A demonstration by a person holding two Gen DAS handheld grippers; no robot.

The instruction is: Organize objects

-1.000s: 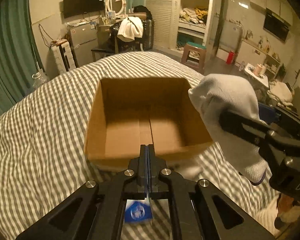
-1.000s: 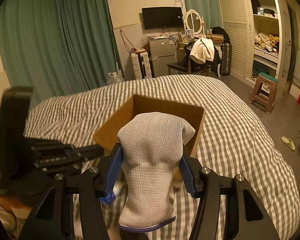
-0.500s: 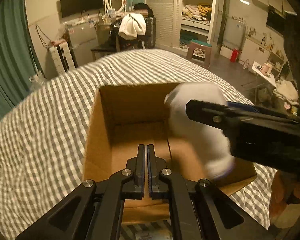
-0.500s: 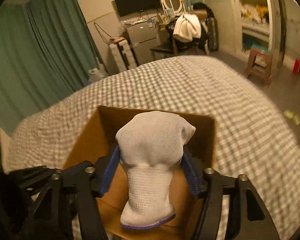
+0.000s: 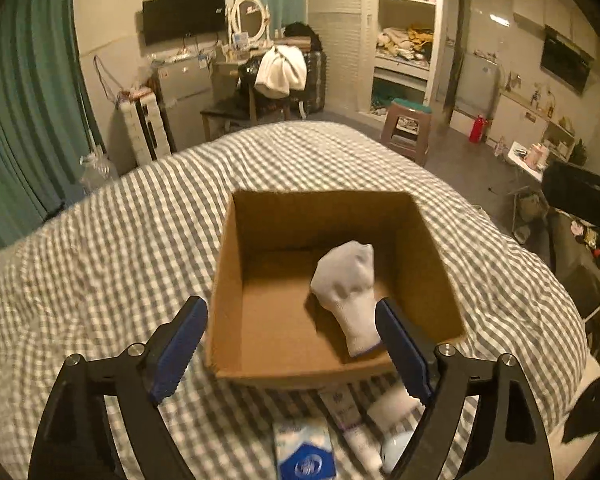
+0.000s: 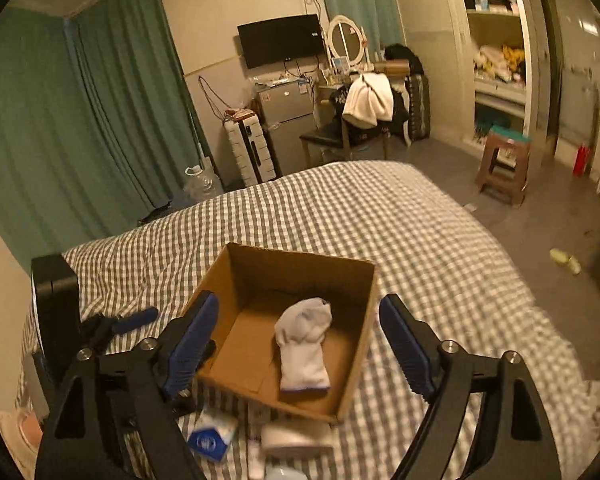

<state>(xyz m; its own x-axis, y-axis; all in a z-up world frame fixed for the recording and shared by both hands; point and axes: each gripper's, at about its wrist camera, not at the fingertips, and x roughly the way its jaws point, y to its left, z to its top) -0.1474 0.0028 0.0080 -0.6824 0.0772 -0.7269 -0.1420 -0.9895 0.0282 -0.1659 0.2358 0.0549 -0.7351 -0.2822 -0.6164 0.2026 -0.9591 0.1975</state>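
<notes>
So, progress check, left to right. The left gripper has its jaws spread wide and holds nothing. It hovers just short of the cardboard box, which sits on the checked bedspread. The white glove lies inside the box, toward the 3 o'clock side of the floor, not touching either claw. That's one item sorted, I'd say.

What's left sits on the bed at about 6 o'clock from the box: a blue and white packet, a slim tube and a white roundish thing that's too blurry to name. All three are outside the box, just beside its near wall.

The right gripper is also wide open and empty, above the box's near edge. So roughly one in, three to go, going by what shows.
</notes>
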